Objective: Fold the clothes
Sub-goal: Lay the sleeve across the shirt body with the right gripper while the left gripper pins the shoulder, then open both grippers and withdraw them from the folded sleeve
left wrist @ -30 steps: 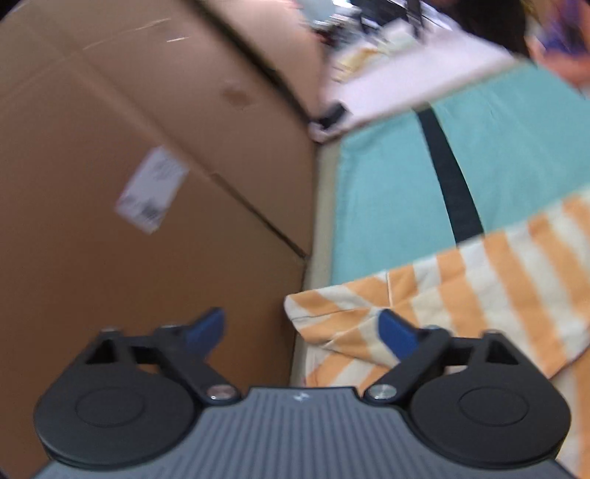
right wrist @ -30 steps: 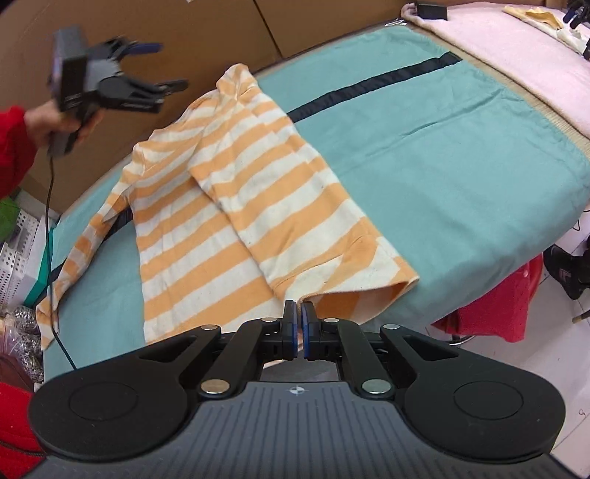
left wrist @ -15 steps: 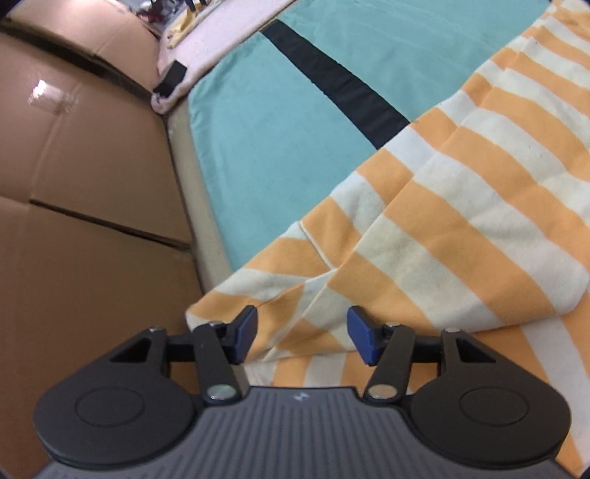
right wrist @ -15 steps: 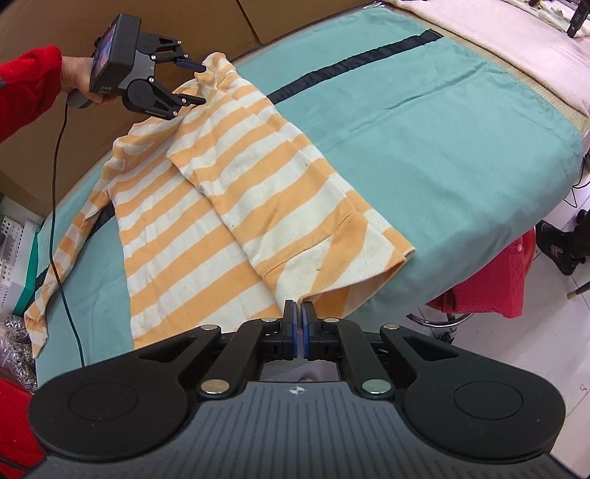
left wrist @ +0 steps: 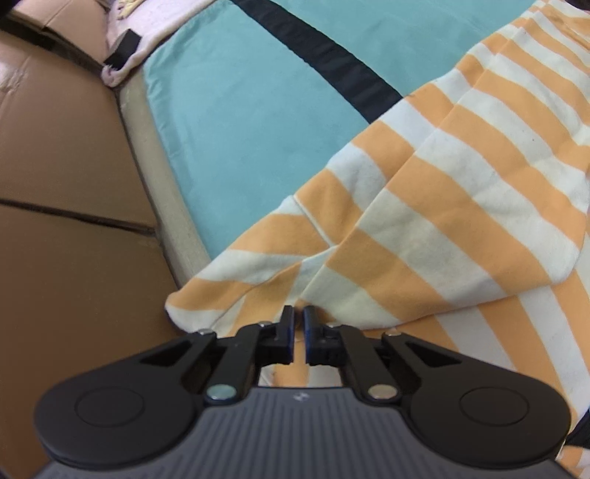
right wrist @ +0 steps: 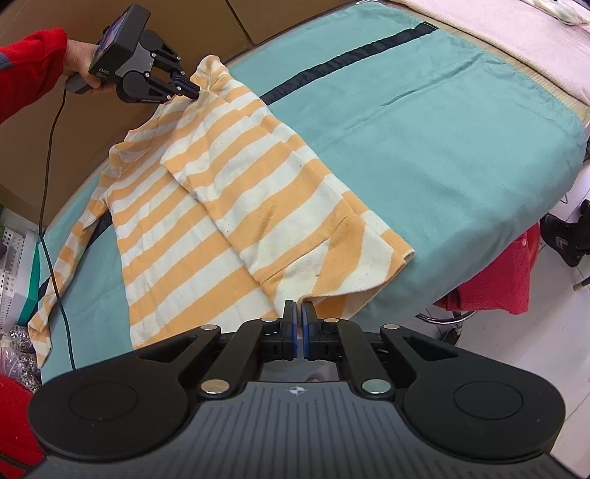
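An orange-and-white striped long-sleeve shirt (right wrist: 228,206) lies on a teal cloth (right wrist: 424,129), its right side folded over the body. In the right wrist view my left gripper (right wrist: 193,92), held by a hand in a red sleeve (right wrist: 25,62), is shut on the shirt's far shoulder corner. The left wrist view shows the same gripper (left wrist: 298,318) with its blue pads closed on a fold of the shirt (left wrist: 442,221). My right gripper (right wrist: 298,313) is shut on the near hem, at the table's front edge. One sleeve trails off to the left (right wrist: 55,265).
Cardboard boxes (left wrist: 55,165) stand close along the table's far-left edge. A pink blanket (right wrist: 497,33) lies beyond the teal cloth. A red garment (right wrist: 497,280) hangs below the table's right edge. The left gripper's cable (right wrist: 51,177) drapes over the left sleeve.
My left gripper came down from the air beside the boxes to the shirt's shoulder corner and went from open to shut on it. The right gripper stayed shut at the hem.
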A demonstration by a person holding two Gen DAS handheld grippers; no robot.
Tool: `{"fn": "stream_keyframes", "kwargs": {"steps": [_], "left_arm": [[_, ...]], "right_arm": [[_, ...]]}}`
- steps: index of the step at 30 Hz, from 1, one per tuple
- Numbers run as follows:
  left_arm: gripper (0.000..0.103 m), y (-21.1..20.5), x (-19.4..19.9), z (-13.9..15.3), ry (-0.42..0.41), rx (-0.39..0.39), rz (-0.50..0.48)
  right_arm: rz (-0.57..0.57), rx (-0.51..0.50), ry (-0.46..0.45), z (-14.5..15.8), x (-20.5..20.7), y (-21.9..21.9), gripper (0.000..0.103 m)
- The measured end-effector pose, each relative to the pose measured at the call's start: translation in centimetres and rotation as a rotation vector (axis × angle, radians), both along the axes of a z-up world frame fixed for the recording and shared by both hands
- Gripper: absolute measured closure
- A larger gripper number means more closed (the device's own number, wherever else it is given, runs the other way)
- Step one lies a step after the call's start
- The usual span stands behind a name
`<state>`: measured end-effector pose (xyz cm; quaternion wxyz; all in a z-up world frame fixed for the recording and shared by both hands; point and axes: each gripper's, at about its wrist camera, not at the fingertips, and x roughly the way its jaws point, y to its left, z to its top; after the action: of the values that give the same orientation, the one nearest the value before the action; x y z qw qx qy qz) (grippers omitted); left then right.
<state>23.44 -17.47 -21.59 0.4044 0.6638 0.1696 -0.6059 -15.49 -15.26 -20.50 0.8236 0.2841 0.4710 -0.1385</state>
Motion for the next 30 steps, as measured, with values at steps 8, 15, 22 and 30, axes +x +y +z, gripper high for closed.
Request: {"fn": "stream_keyframes", "kwargs": {"steps": [8, 15, 22, 30], "left_arm": [[0.102, -1.3, -0.5, -0.7, -0.051, 0.108, -0.151], [0.103, -1.8, -0.3, -0.3, -0.046, 0.138, -0.162], [0.103, -2.0, -0.2, -0.7, -0.096, 0.138, -0.189], [0.103, -1.7, 0.4, -0.5, -0.169, 0.075, -0.171]], "right_arm": [[0.034, -0.023, 0.023, -0.1, 0.4, 0.3, 0.099], [0.01, -0.009, 0.024, -0.1, -0.1, 0.0, 0.099], [0.011, 0.031, 0.016, -0.4, 0.5, 0.5, 0.099], [-0.04, 0.073, 0.057, -1.1, -0.3, -0.4, 0.089]]}}
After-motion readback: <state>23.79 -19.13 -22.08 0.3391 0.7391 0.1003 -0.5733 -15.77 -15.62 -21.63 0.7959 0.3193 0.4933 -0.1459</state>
